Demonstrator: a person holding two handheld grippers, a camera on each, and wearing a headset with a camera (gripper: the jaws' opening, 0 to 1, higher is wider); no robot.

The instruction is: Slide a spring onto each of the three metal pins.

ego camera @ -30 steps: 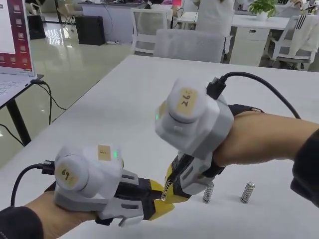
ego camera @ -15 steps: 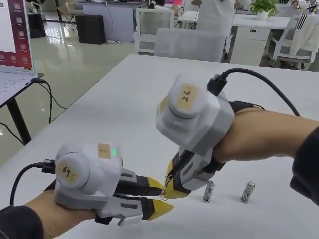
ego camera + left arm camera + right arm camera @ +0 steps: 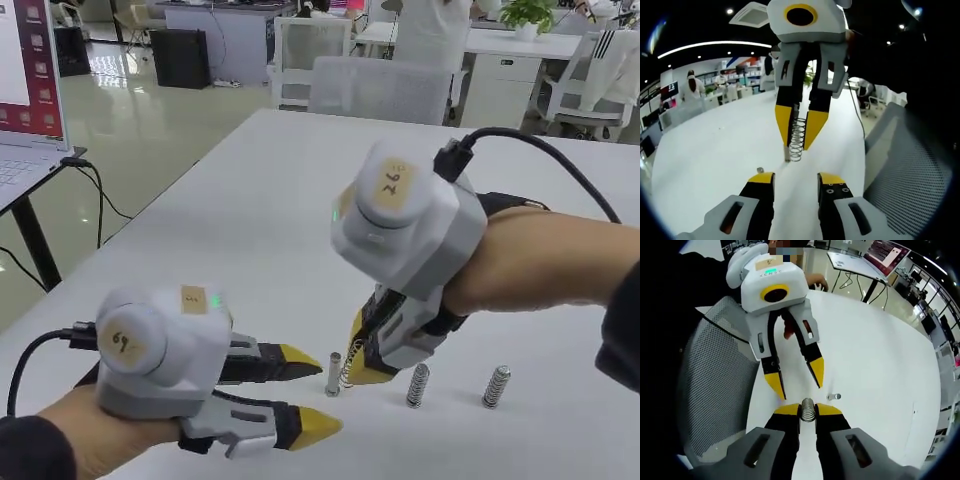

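Fingers [image 3: 783,120] of right gripper [image 3: 799,145] pinch a thin silvery spring [image 3: 798,134].

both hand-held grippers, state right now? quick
Left hand-held gripper: open, empty.
Right hand-held gripper: closed on a spring, next to a metal pin.

On the table [image 3: 250,230], a bare pin [image 3: 333,373] stands left of two spring-covered pins [image 3: 418,385] [image 3: 496,386], in a row. The spring [image 3: 348,364] in the right gripper [image 3: 362,372] hangs just right of the bare pin, with the left gripper [image 3: 325,392] just left of it.
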